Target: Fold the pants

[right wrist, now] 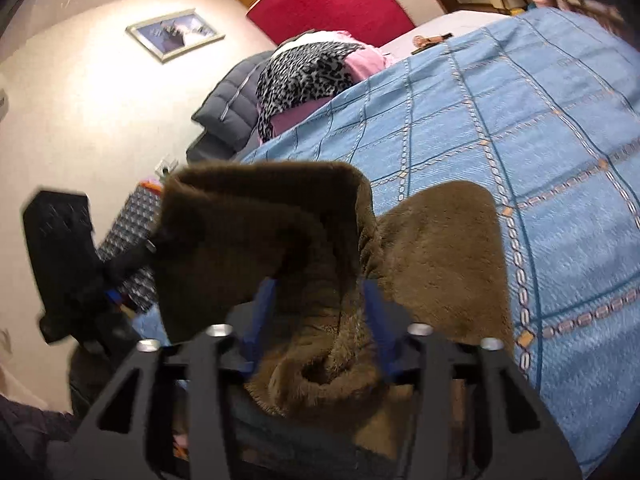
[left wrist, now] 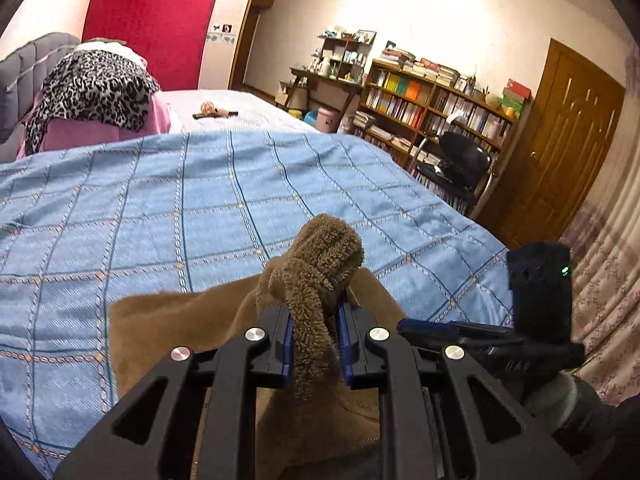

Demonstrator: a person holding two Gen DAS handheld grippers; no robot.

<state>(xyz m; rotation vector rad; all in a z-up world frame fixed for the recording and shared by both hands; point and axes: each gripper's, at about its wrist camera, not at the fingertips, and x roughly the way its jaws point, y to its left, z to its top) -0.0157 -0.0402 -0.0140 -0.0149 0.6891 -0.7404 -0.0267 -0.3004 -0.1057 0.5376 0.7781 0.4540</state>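
My left gripper (left wrist: 316, 320) is pinching a bunched fold of the brown fleece pants (left wrist: 320, 256), its blue pads pressed tight against the fuzzy pile. My right gripper (right wrist: 320, 300) stands partly spread with a rumpled wad of the same pants (right wrist: 440, 248) lying between its fingers; I cannot tell whether the pads press on it. The rest of the garment lies on the near edge of the bed, on a blue quilted bedspread (left wrist: 200, 208) crossed by chain-pattern stripes. Farther along sits a heap of leopard-print cloth (left wrist: 96, 88) over pink bedding, against a grey tufted headboard (left wrist: 20, 76). Beyond are a red panel (left wrist: 152, 28), a crowded bookshelf (left wrist: 432, 104), a black chair (left wrist: 464, 164) and a wooden door (left wrist: 568, 136).
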